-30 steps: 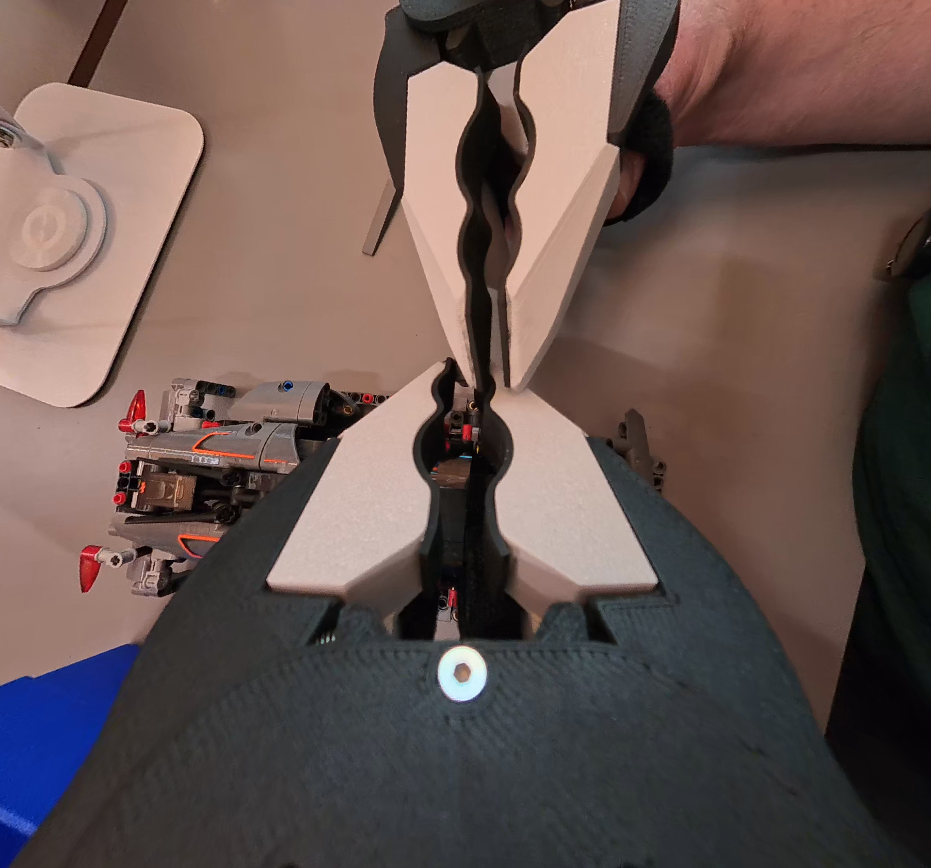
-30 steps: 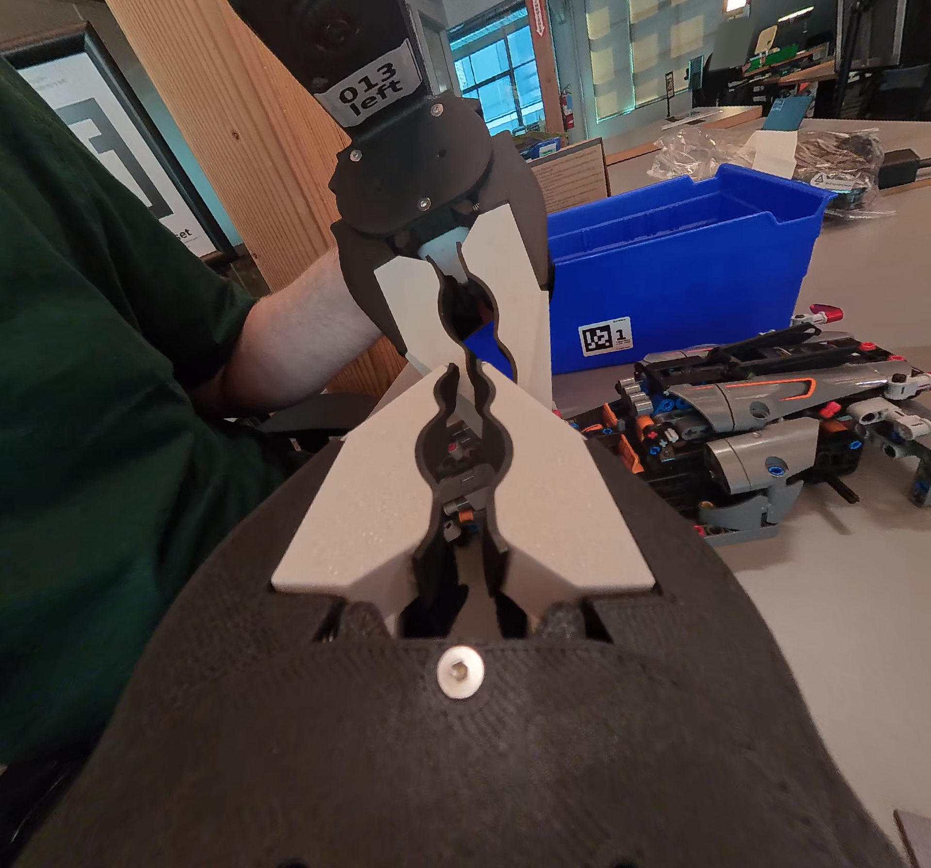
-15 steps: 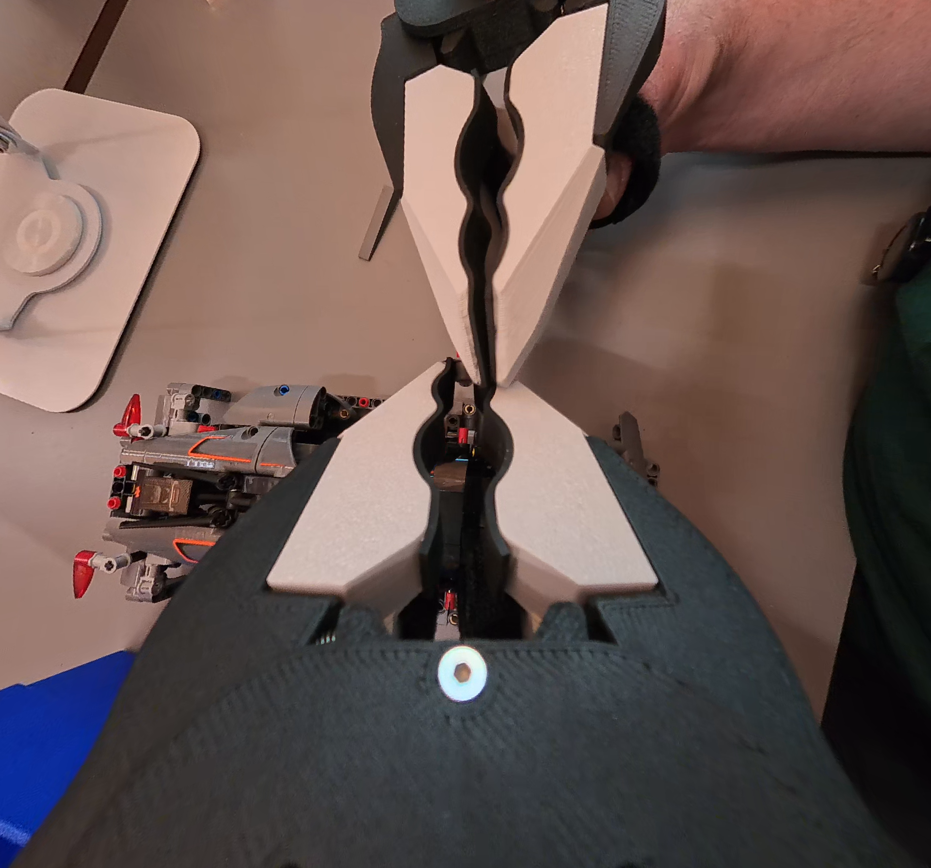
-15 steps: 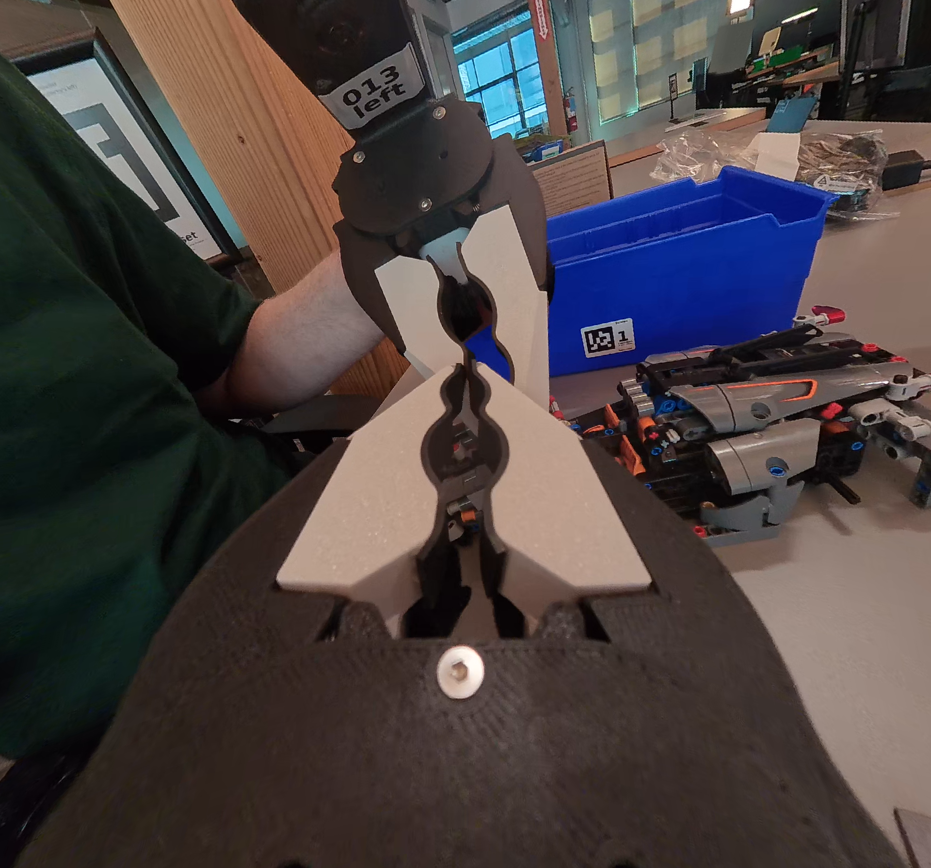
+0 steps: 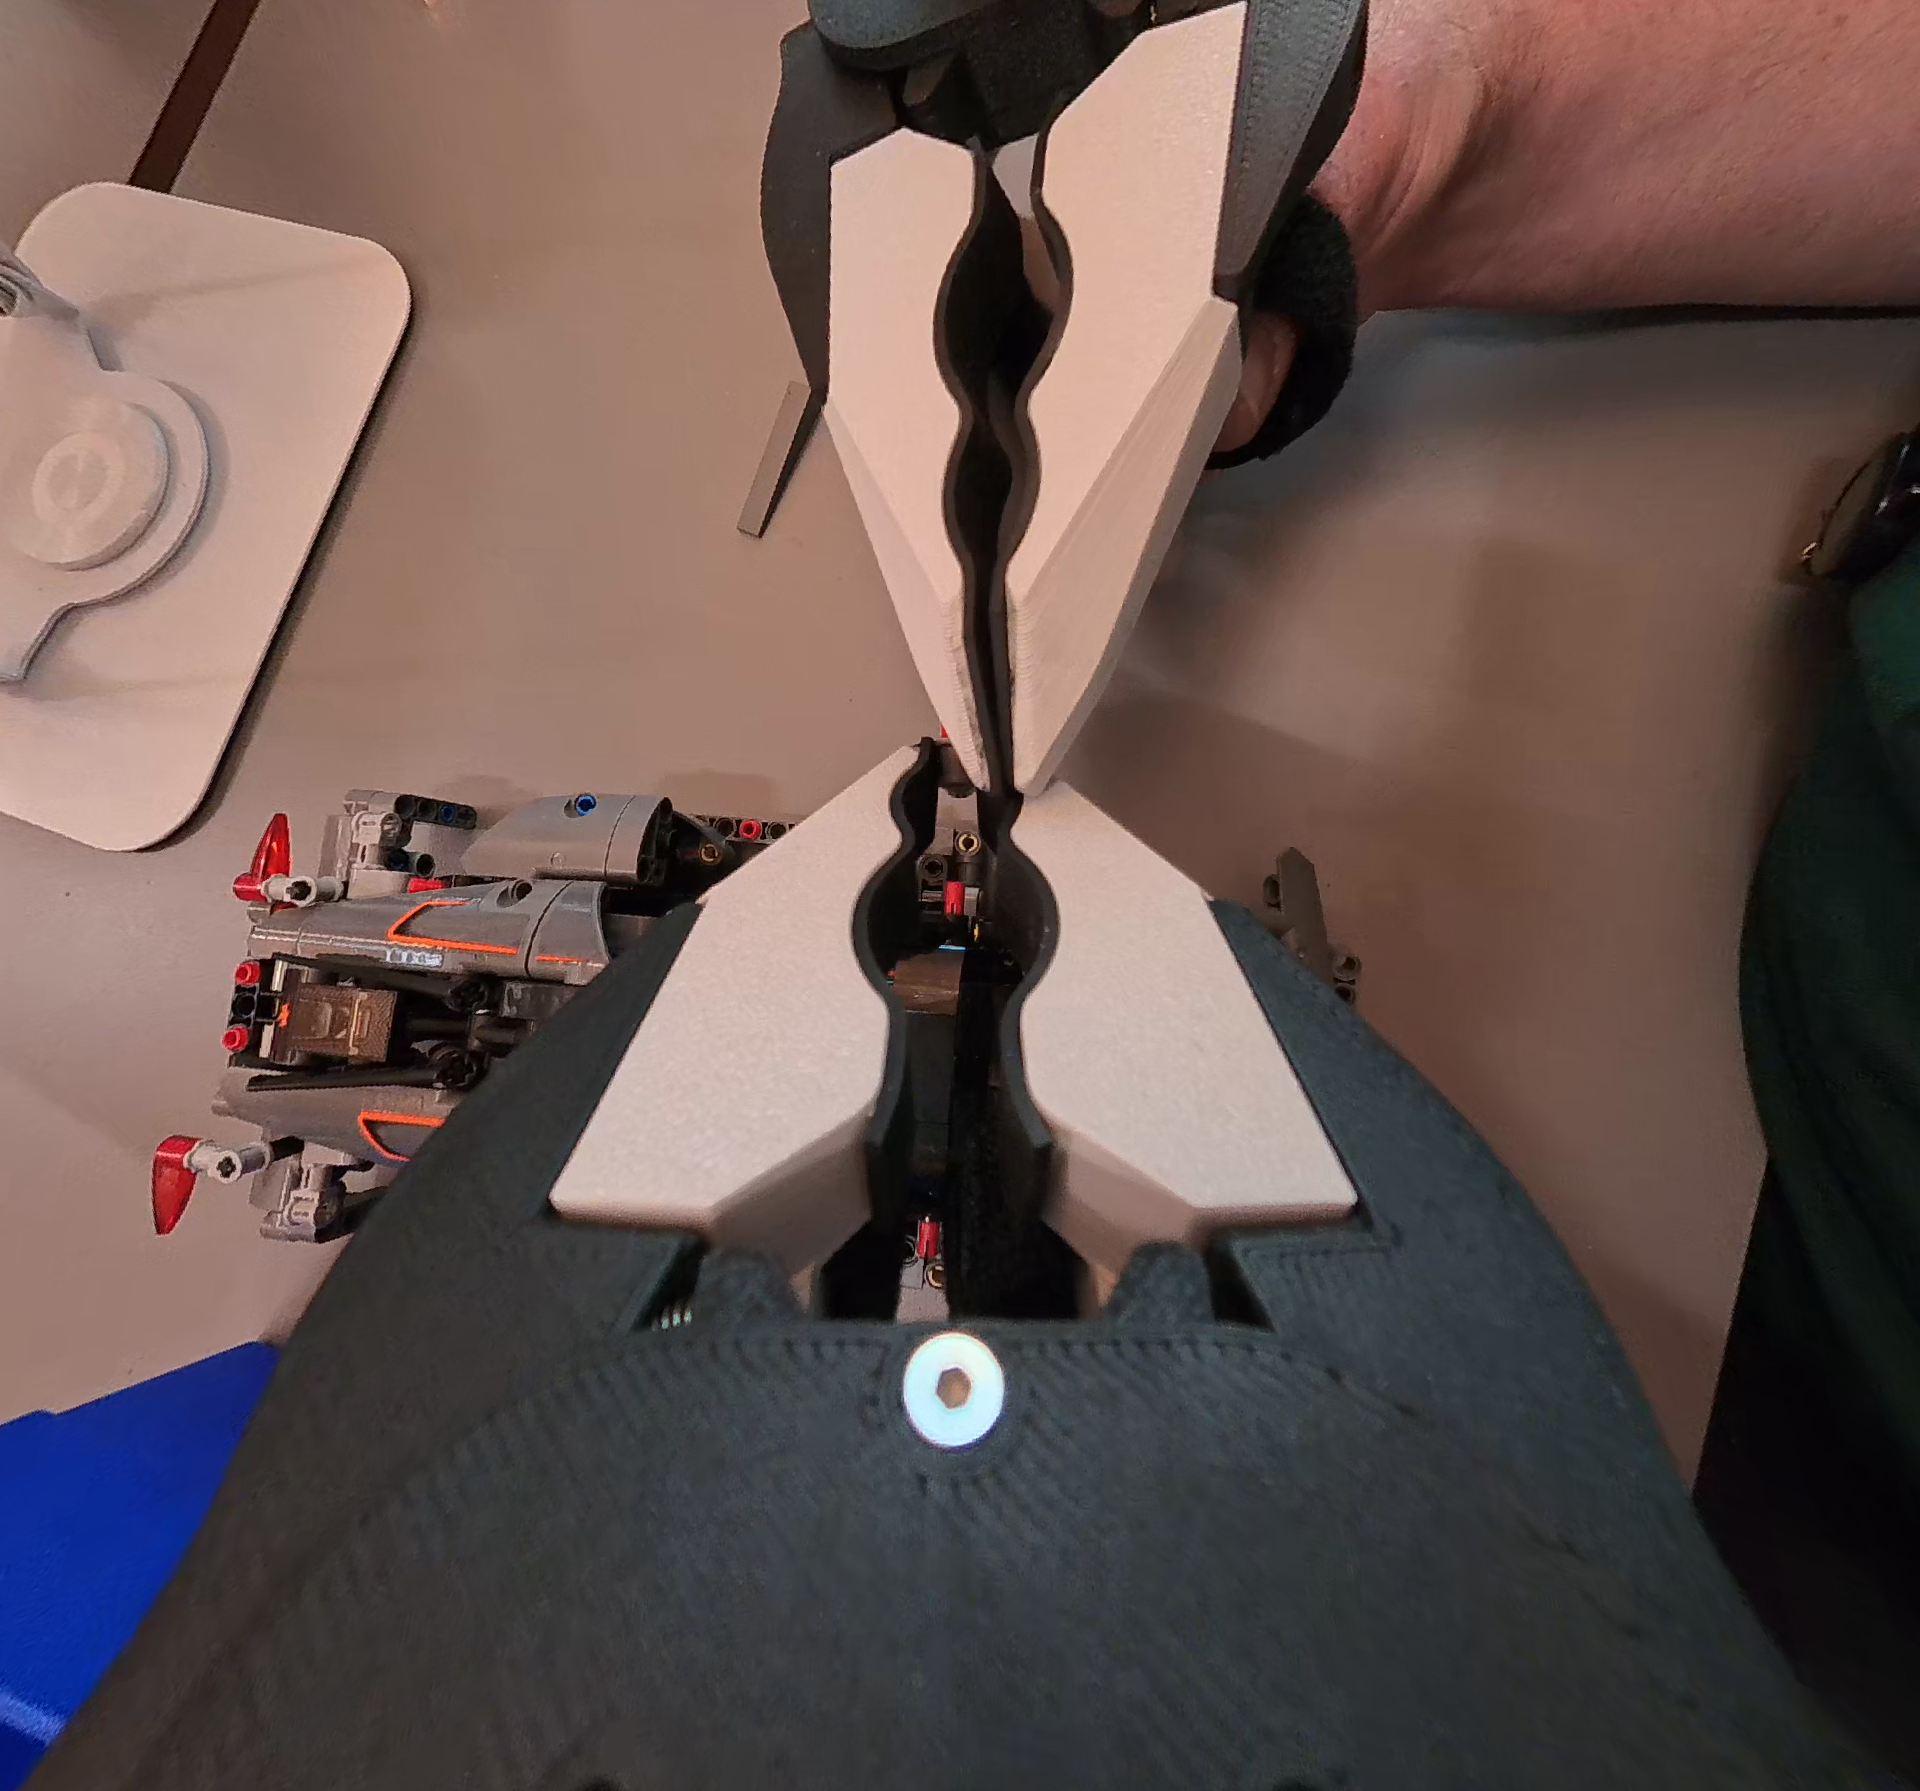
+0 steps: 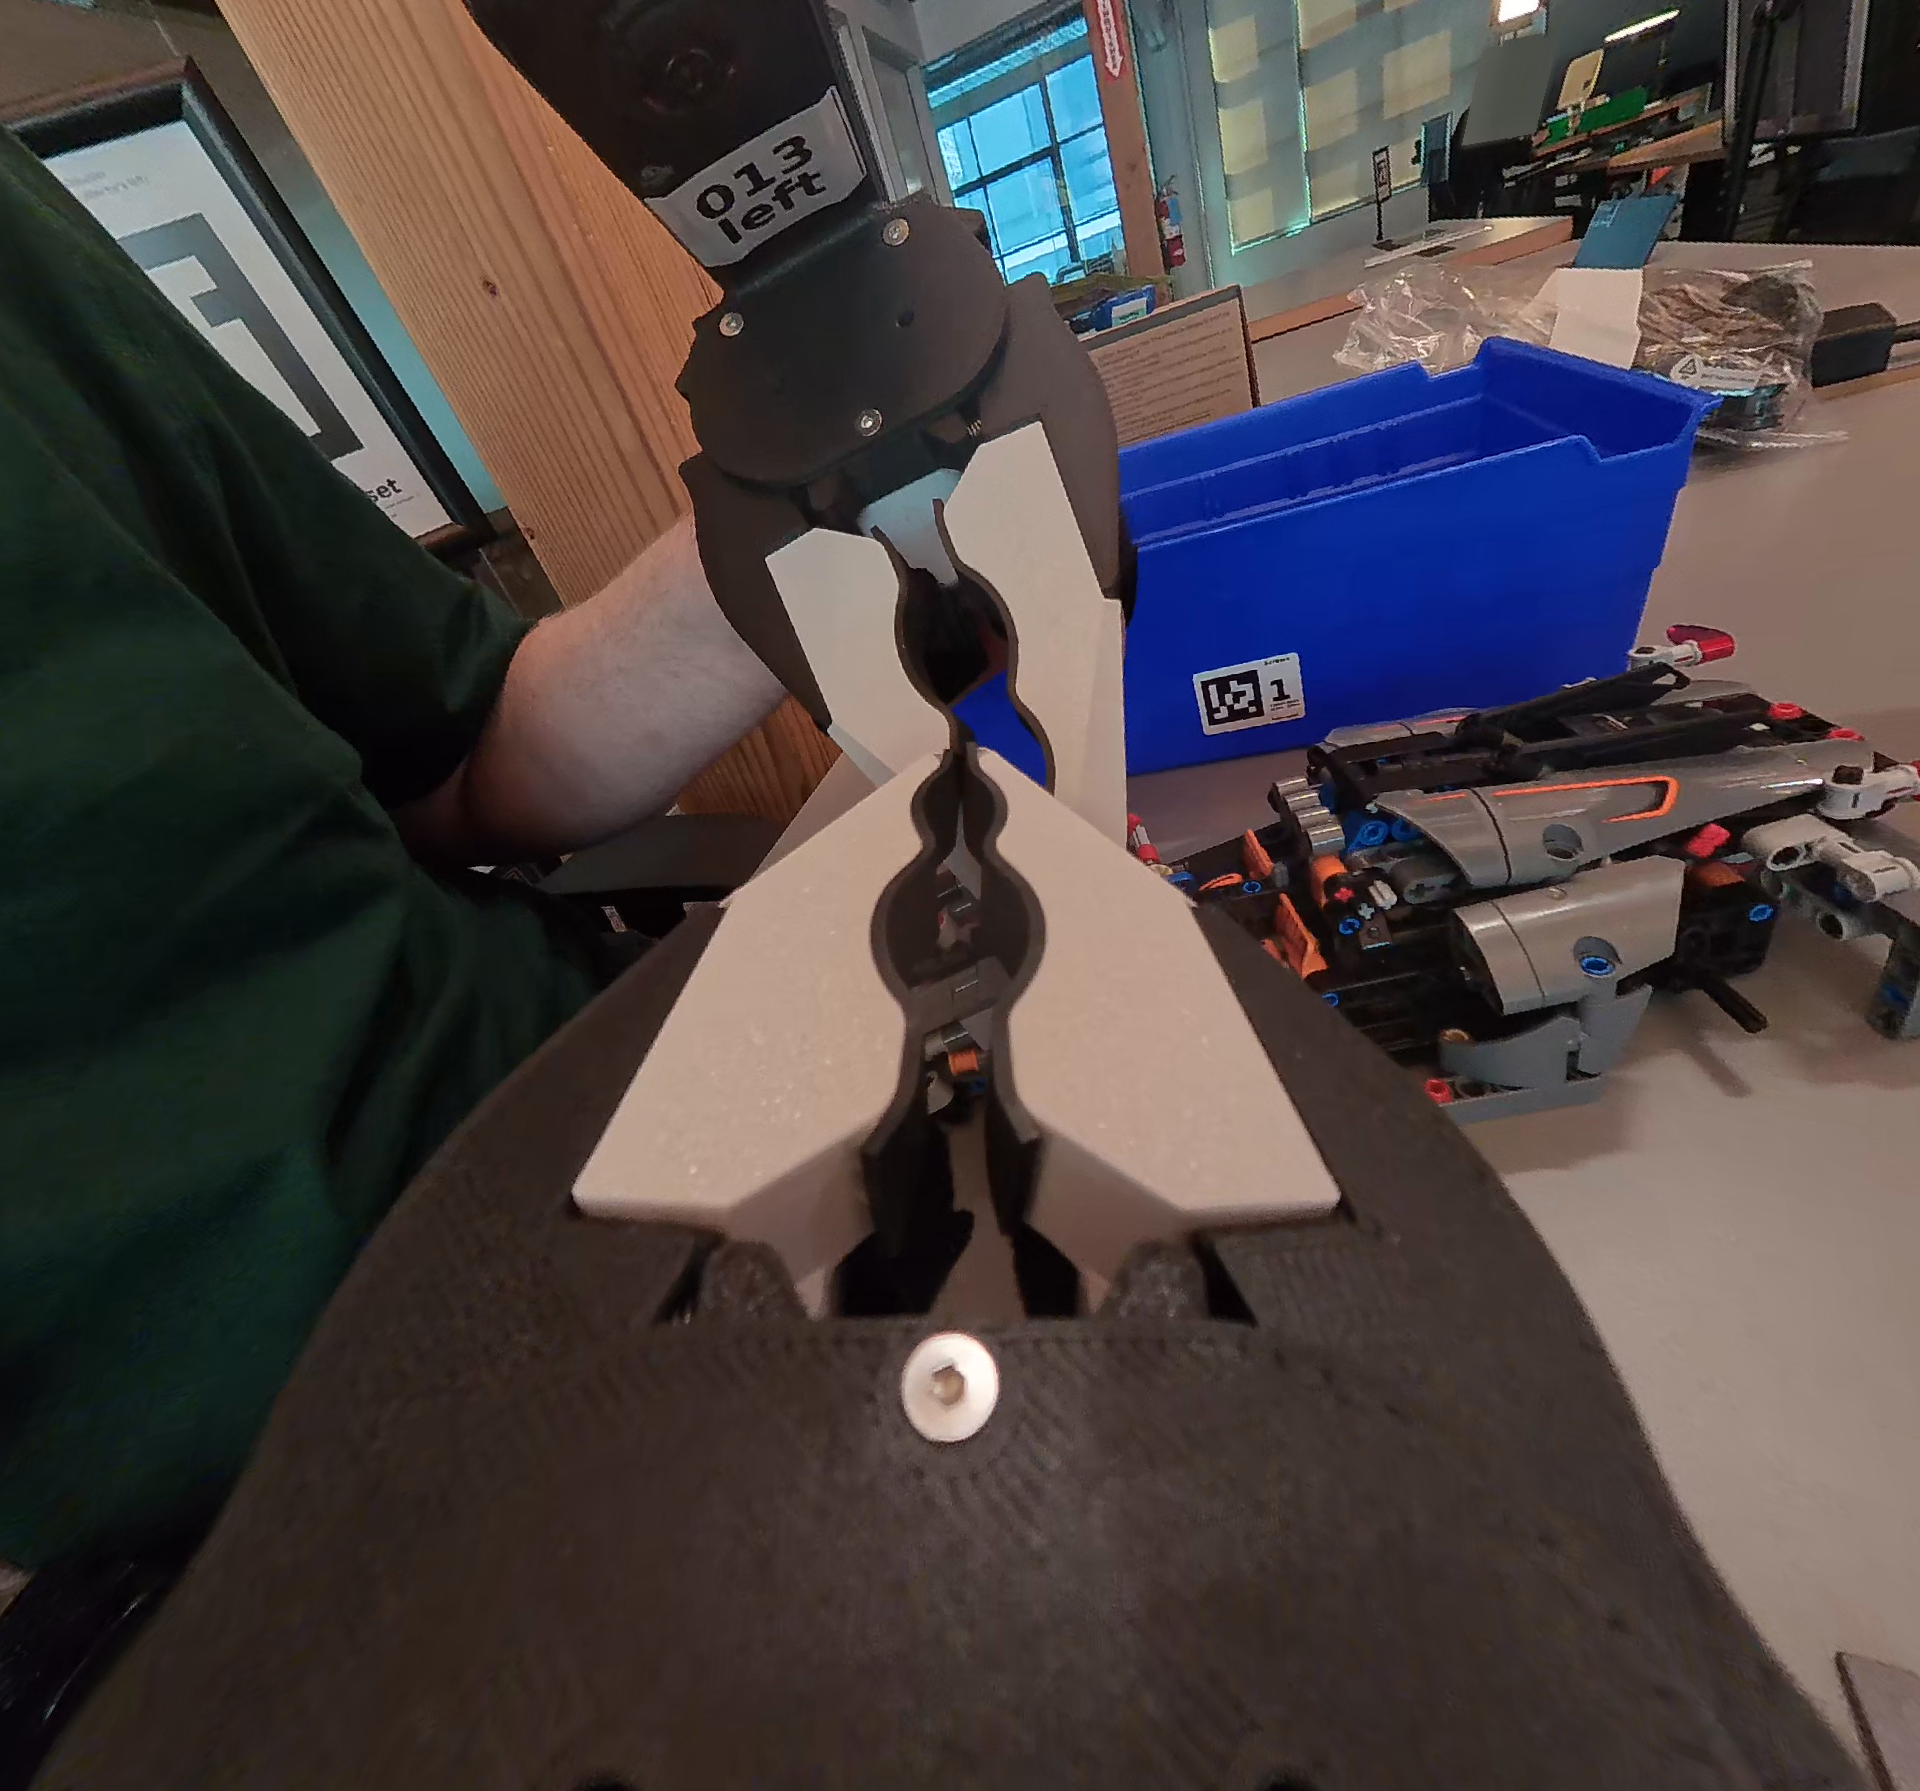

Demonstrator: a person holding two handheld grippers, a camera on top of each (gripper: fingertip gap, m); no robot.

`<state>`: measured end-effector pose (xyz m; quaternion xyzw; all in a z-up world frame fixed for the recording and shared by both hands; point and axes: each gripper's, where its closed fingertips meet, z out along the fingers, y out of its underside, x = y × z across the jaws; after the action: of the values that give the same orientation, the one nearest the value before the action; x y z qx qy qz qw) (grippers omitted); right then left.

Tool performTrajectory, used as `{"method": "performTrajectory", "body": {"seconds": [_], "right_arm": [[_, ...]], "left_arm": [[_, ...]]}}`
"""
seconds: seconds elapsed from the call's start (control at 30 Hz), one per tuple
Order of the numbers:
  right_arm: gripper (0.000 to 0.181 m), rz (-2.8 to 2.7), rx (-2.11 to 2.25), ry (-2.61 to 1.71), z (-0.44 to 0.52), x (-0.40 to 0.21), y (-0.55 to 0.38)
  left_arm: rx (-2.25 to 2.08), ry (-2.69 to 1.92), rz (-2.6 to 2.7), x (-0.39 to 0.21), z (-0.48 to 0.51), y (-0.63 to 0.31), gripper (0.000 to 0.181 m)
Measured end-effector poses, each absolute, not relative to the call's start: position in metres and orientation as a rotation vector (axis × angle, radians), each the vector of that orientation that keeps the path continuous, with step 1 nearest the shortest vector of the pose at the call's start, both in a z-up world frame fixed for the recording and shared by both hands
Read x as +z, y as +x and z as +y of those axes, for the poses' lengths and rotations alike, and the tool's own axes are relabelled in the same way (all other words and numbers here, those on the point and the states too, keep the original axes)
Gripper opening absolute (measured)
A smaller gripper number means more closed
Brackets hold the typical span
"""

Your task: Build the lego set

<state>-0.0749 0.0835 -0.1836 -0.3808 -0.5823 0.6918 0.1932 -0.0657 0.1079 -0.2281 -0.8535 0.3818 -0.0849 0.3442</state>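
Observation:
The grey, black and orange lego model (image 5: 416,972) lies on the table, partly under both grippers. It also shows in the right wrist view (image 6: 1538,868). My left gripper (image 5: 966,785) and my right gripper (image 5: 994,777) meet tip to tip just above the model's middle. In the right wrist view my right gripper (image 6: 956,762) has its tips together, and the left gripper's fingers (image 6: 1049,619) come down behind them, their tips hidden. Both grippers' jaws stand shut. Model parts show through the gaps. I cannot tell whether a small piece is pinched at the tips.
A blue bin (image 6: 1382,588) stands behind the model, and its corner shows in the left wrist view (image 5: 94,1554). A white plate with a round boss (image 5: 156,494) lies far left. A thin grey strip (image 5: 774,463) lies on the table. Plastic bags (image 6: 1455,318) lie behind the bin. Some 4 cm of space lies between my two pairs of fingers.
Almost nothing. Both grippers stay tip to tip over the model, with only a slight drift of the right gripper.

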Motion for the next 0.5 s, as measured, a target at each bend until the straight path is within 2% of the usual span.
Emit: {"method": "performTrajectory", "body": {"seconds": [0.5], "right_arm": [[0.0, -1.635, 1.944, -1.071, 0.0826, -0.1843, -0.0759]], "left_arm": [[-0.224, -2.223, 0.997, -0.229, 0.1072, -0.0667, 0.005]]}}
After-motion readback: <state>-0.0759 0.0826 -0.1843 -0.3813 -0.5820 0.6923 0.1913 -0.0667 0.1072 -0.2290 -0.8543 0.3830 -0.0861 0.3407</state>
